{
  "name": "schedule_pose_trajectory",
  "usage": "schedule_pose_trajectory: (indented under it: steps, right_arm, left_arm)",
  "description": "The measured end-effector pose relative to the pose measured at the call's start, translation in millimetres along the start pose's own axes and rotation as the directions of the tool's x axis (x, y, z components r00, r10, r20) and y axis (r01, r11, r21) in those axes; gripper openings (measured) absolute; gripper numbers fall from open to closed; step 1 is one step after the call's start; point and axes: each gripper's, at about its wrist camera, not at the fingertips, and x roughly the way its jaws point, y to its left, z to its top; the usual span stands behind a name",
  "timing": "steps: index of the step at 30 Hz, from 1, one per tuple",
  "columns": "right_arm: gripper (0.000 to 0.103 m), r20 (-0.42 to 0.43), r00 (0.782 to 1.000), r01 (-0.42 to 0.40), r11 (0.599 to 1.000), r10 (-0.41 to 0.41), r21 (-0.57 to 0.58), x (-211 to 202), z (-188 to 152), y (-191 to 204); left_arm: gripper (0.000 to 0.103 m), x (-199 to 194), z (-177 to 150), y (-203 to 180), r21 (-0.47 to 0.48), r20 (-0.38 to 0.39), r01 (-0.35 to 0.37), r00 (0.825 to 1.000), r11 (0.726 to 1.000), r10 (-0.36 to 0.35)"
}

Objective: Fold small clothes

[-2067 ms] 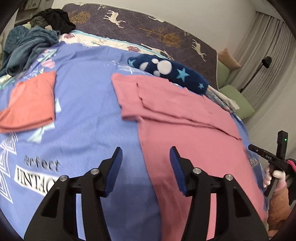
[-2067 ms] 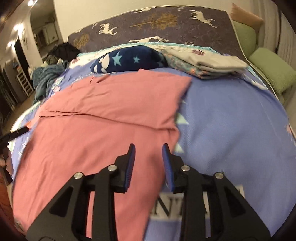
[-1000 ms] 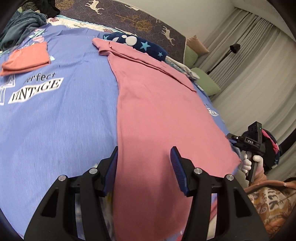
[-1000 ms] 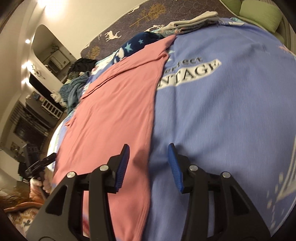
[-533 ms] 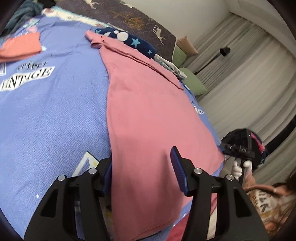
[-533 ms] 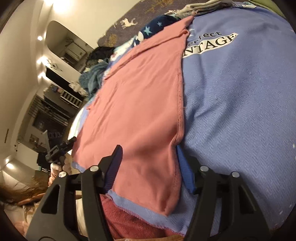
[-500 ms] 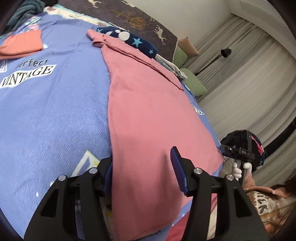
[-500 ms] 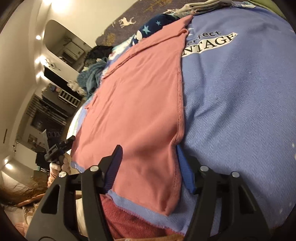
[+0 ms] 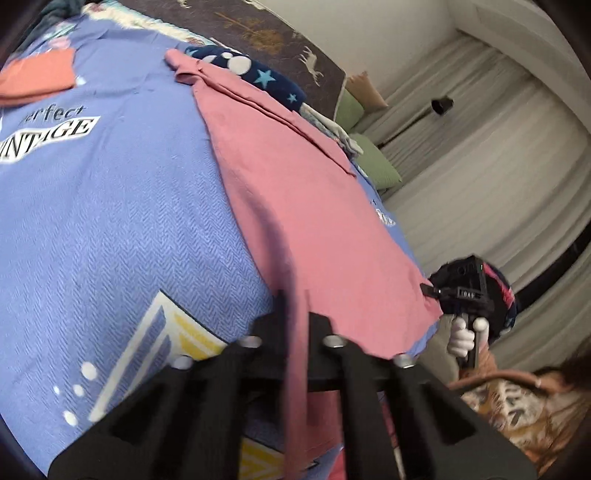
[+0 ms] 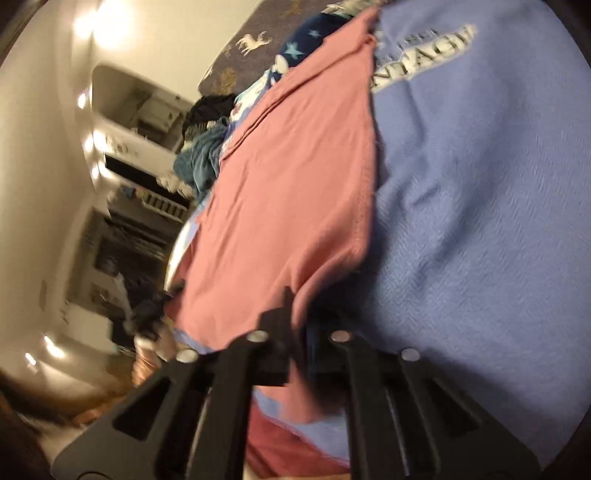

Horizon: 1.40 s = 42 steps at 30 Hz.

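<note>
A pink shirt point(image 9: 295, 192) lies flat and lengthwise on the blue bedspread point(image 9: 110, 221), its far end folded over near the pillows. My left gripper point(image 9: 295, 314) is shut on the shirt's near left hem corner, a ridge of pink cloth pinched between its jaws. In the right wrist view the same pink shirt point(image 10: 295, 192) runs up the left half, and my right gripper point(image 10: 297, 314) is shut on its near right hem corner. The right gripper point(image 9: 461, 291) also shows in the left wrist view, held in a white-gloved hand at the bed's edge.
A folded orange garment point(image 9: 40, 75) lies at the far left of the bedspread. A navy star-print pillow point(image 9: 258, 79) and folded pale clothes sit beyond the shirt, below a dark deer-print headboard point(image 9: 258, 33). A dark blue heap point(image 10: 201, 162) lies at the bed's far side. Curtains point(image 9: 480, 166) hang right.
Both grippers went from open, straddling the shirt's near hem corners, to shut on the cloth. The fabric now bunches into a ridge at each gripper.
</note>
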Motion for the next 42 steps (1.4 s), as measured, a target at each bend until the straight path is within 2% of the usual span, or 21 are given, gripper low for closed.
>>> schedule_pose_trajectory:
  steps: [3,6,9,13,16,19,25,29,34,42]
  right_arm:
    - [0.004,0.089,0.994,-0.065,0.998,0.066,-0.011,-22,-3,10]
    - [0.004,0.209,0.968,-0.125,0.99,0.137,-0.068,-61,1,32]
    - [0.004,0.281,0.944,-0.143,0.983,0.171,-0.117,-86,5,47]
    - [0.004,0.338,0.916,-0.169,0.972,0.217,-0.165,-114,1,60]
    - [0.004,0.389,0.898,-0.139,0.972,0.205,-0.191,-139,-13,67]
    - [0.004,0.398,0.905,-0.074,0.977,0.15,-0.2,-143,-18,68]
    - [0.004,0.379,0.91,-0.118,0.981,0.168,-0.152,-120,-1,49]
    - [0.004,0.391,0.899,-0.141,0.976,0.197,-0.167,-115,14,49]
    - [0.005,0.409,0.886,-0.154,0.971,0.217,-0.181,-110,45,50]
    - [0.005,0.407,0.887,-0.147,0.969,0.218,-0.198,-88,119,61]
  left_arm:
    - [0.001,-20,-1,-12,0.003,0.088,0.042,0.995,0.999,-0.042]
    - [0.001,-41,8,-35,0.046,0.174,0.087,0.98,0.995,-0.094]
    - [0.001,-51,15,-64,0.108,0.218,0.092,0.969,0.99,-0.114]
    - [0.001,-70,11,-87,0.129,0.265,0.137,0.95,0.982,-0.167]
    - [0.001,-82,-3,-101,0.127,0.288,0.143,0.941,0.981,-0.175]
    - [0.001,-84,-12,-108,0.136,0.296,0.126,0.942,0.983,-0.161]
    - [0.001,-71,0,-107,0.109,0.307,0.12,0.94,0.987,-0.149]
    - [0.001,-68,16,-113,0.113,0.32,0.121,0.935,0.986,-0.151]
    - [0.001,-63,49,-117,0.111,0.346,0.106,0.928,0.988,-0.139]
    - [0.001,-37,122,-107,0.091,0.366,0.069,0.925,0.993,-0.098]
